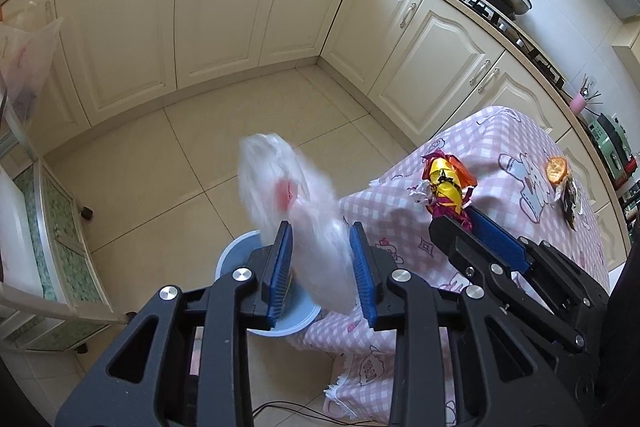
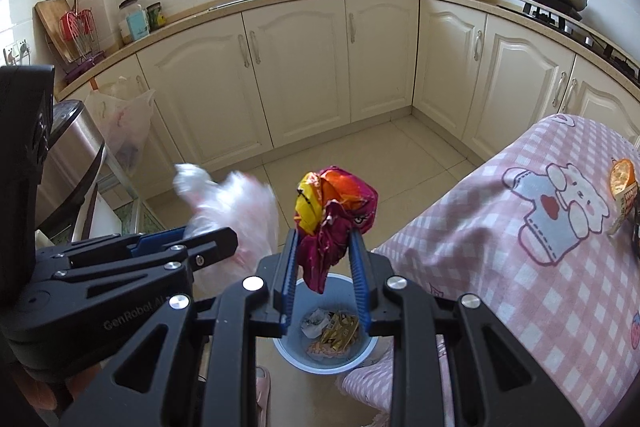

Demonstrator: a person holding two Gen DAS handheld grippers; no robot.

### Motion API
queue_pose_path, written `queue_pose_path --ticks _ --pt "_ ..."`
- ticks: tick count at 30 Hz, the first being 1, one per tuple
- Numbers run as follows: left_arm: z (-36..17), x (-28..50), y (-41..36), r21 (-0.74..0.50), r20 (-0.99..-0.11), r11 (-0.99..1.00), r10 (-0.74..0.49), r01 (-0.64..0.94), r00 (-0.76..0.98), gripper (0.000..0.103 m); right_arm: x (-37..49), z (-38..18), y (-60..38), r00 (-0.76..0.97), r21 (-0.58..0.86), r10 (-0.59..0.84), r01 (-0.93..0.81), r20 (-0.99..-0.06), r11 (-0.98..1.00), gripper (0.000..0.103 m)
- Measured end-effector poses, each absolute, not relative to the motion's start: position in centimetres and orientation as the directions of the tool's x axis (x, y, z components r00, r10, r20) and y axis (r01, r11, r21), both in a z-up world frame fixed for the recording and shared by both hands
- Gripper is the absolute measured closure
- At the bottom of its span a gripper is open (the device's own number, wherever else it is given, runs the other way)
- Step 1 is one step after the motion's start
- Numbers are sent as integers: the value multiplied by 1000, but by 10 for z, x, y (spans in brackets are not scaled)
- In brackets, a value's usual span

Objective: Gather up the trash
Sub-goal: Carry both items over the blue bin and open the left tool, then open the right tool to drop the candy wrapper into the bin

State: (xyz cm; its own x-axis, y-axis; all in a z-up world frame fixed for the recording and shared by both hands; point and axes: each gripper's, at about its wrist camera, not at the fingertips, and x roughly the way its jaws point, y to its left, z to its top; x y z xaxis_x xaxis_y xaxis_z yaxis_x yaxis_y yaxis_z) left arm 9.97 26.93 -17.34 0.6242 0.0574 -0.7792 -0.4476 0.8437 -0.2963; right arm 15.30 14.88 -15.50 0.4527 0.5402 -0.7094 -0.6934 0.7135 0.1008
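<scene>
My left gripper [image 1: 322, 233] is shut on a crumpled clear plastic bag [image 1: 294, 209] with a pink patch, held above the blue bin [image 1: 236, 249] on the floor. The bag looks blurred. My right gripper [image 2: 325, 237] is shut on a crumpled yellow, orange and magenta wrapper [image 2: 334, 209], held above the same blue bin [image 2: 362, 353], which holds several wrappers. The left gripper [image 2: 224, 239] and its bag [image 2: 236, 211] show at the left of the right wrist view. The right gripper [image 1: 460, 217] and wrapper [image 1: 446, 185] show at the right of the left wrist view.
A table with a pink checked cloth [image 2: 520, 227] stands at the right; an orange slice and a wrapper [image 1: 558, 171] lie on it. Cream kitchen cabinets [image 2: 296, 67] line the back. A steel bin [image 2: 68, 155] and a hanging plastic bag [image 2: 128, 123] are at the left.
</scene>
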Motion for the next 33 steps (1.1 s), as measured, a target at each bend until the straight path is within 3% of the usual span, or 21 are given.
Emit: queue_pose_path --ticks 33 --pt "-170 89 292 -310 -769 812 93 -495 633 67 163 -160 171 432 120 573 -718 -696 686 76"
